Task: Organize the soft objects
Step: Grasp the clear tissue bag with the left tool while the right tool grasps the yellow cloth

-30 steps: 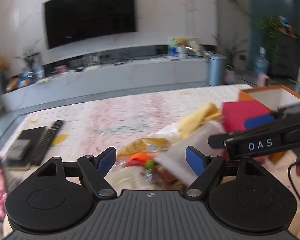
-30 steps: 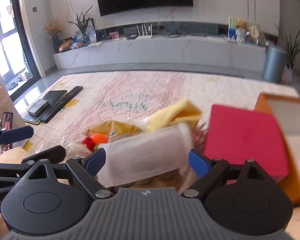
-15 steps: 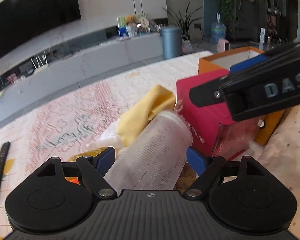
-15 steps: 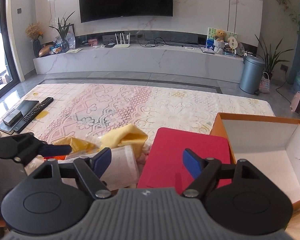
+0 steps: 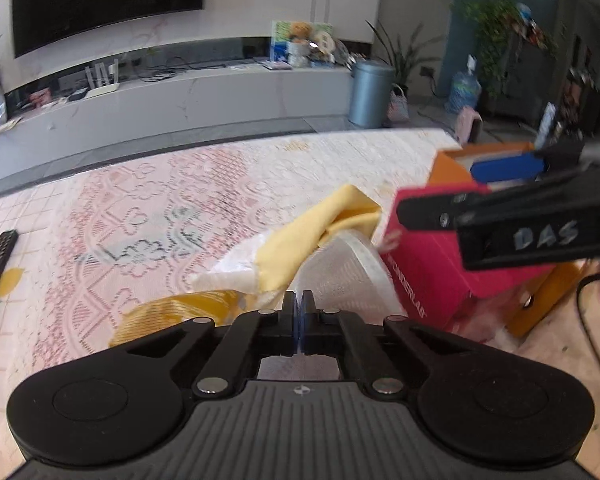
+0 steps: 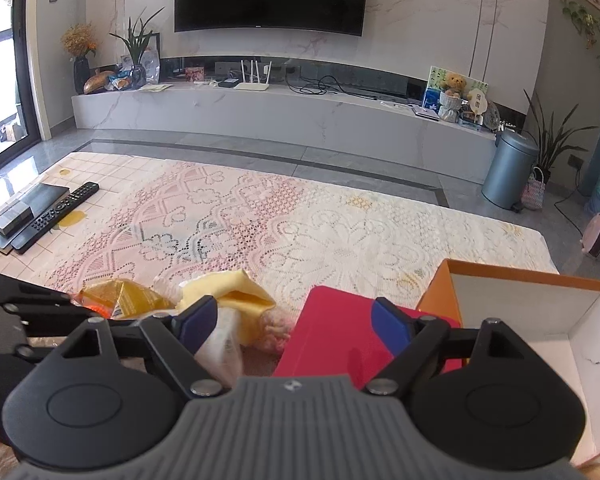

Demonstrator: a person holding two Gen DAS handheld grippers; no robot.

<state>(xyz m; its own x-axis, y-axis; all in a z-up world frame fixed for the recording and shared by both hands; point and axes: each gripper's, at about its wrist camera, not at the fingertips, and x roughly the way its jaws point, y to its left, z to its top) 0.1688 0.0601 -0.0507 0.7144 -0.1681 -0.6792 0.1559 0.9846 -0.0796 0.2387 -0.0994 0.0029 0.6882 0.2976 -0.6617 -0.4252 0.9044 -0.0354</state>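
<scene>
Tablecloth [image 5: 148, 216]: white packet [image 5: 340, 276] beyond closed fingers [image 5: 289, 308]

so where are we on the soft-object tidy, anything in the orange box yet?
Nothing done: the orange box shows only bare white interior. In hand: the left gripper has just closed, jaws together at the white mesh pouch; whether it pinches fabric is unclear. The right gripper hangs open over the red box. Left: yellow cloth, pouch and the remaining pile.

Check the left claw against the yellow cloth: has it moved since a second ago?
Yes. The left claw has come forward and rightward to the yellow cloth beside the red box, and its jaws have just closed.
</scene>
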